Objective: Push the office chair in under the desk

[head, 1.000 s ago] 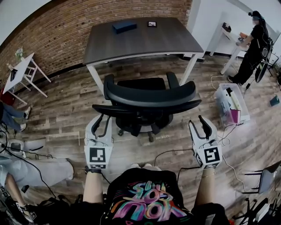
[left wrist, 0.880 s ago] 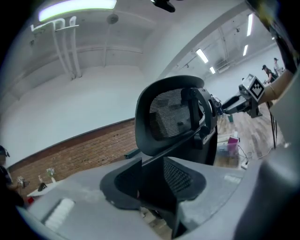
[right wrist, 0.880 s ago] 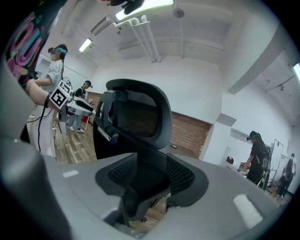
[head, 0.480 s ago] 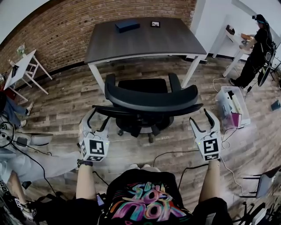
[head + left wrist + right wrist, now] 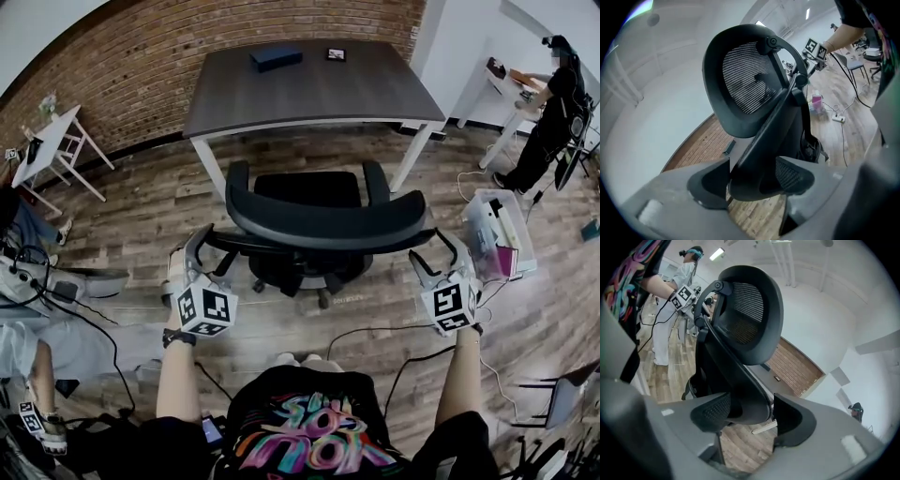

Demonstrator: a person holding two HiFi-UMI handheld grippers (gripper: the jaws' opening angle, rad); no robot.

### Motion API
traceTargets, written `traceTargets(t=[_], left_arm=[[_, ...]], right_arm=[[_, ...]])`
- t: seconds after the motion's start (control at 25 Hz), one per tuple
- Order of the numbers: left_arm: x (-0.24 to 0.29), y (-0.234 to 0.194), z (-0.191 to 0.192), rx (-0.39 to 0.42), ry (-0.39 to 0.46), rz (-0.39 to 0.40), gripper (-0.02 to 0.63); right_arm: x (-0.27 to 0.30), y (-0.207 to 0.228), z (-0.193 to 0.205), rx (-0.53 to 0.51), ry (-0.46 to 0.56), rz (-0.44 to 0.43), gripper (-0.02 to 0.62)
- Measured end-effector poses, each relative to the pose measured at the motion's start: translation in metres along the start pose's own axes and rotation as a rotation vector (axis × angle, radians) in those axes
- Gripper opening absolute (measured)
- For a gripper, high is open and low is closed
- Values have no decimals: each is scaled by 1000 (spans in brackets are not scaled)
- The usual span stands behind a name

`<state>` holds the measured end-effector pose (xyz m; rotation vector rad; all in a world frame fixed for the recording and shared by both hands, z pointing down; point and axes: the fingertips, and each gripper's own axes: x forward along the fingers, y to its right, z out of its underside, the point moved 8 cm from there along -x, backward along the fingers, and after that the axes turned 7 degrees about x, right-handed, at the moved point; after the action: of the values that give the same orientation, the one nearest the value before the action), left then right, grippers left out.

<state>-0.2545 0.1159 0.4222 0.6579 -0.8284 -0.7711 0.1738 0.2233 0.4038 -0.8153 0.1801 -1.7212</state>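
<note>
The office chair (image 5: 323, 220) stands on the wooden floor (image 5: 141, 216) facing the bench (image 5: 309, 89), its seat just short of the near edge and not yet under the top. The left hand-held gripper (image 5: 211, 251) and right hand-held gripper (image 5: 433, 255) have just been spreading their jaws. Both stand released, each with one end of the backrest's lower bar (image 5: 281, 246) between its jaws, unpinched. Best clamp both ends evenly, then push straight and level (castors likely veer if one side leads), aiming between the bench legs (image 5: 212, 171).
</note>
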Motion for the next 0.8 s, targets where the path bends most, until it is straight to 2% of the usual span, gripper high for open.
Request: traceTargets(t=[0.12, 0.4, 0.8], left_arm=[[0, -2, -4, -13, -2, -19, 284], [4, -4, -2, 25, -13, -19, 278], [9, -7, -5, 2, -21, -45, 278]], right_arm=[[4, 0, 3, -27, 5, 19, 238], [9, 2, 5, -15, 38, 34, 241], [11, 4, 7, 5, 62, 37, 241]])
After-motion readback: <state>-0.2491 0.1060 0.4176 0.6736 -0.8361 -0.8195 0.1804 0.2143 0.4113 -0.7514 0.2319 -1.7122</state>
